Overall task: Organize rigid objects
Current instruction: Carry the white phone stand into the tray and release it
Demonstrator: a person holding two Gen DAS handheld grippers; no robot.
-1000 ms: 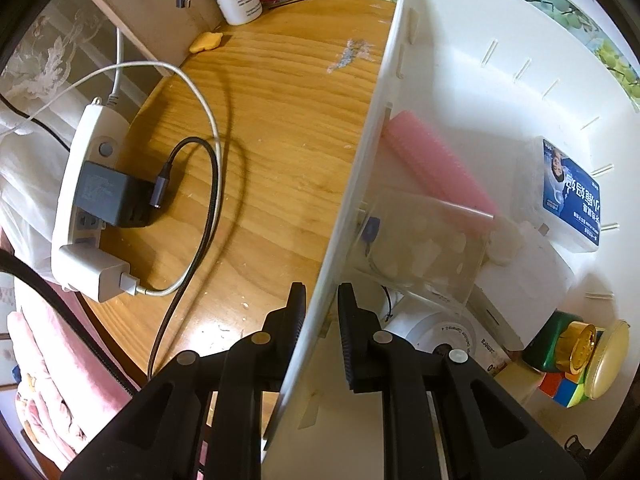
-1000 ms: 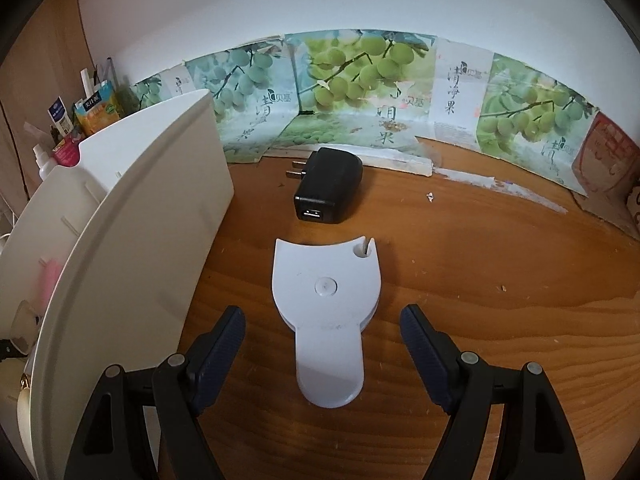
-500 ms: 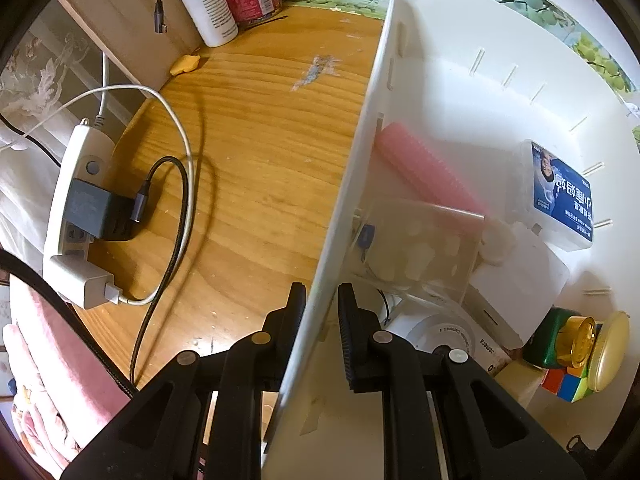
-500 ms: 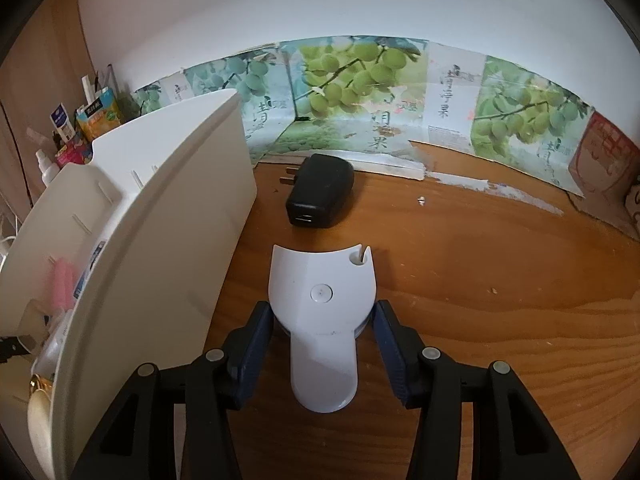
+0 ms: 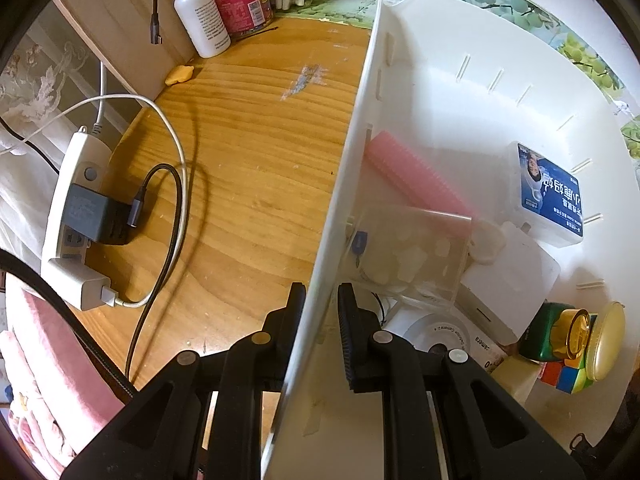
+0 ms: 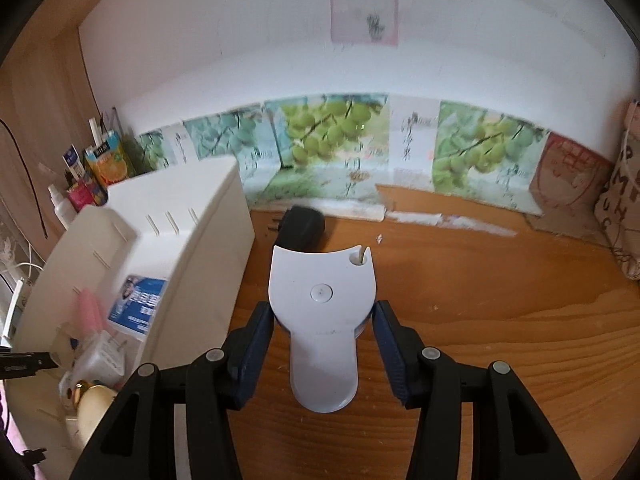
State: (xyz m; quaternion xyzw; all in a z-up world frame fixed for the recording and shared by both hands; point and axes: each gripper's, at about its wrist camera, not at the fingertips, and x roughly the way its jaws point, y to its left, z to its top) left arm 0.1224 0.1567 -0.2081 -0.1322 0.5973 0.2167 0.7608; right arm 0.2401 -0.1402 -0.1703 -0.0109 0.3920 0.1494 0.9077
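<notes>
One wooden desk (image 6: 480, 300) meets grape-print paper (image 6: 332, 136) along the wall.

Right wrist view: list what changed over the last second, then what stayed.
The right claw closed from wide open onto the white flat holder and began lifting it off the wooden table. The left claw stayed clamped on the white bin wall; the black charger stayed put.

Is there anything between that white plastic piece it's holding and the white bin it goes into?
Only the bin's own side wall, which rises between the white plastic piece in the right gripper and the bin's open top. The piece would likely have to go over it. Nothing else is visibly in the way.
</notes>
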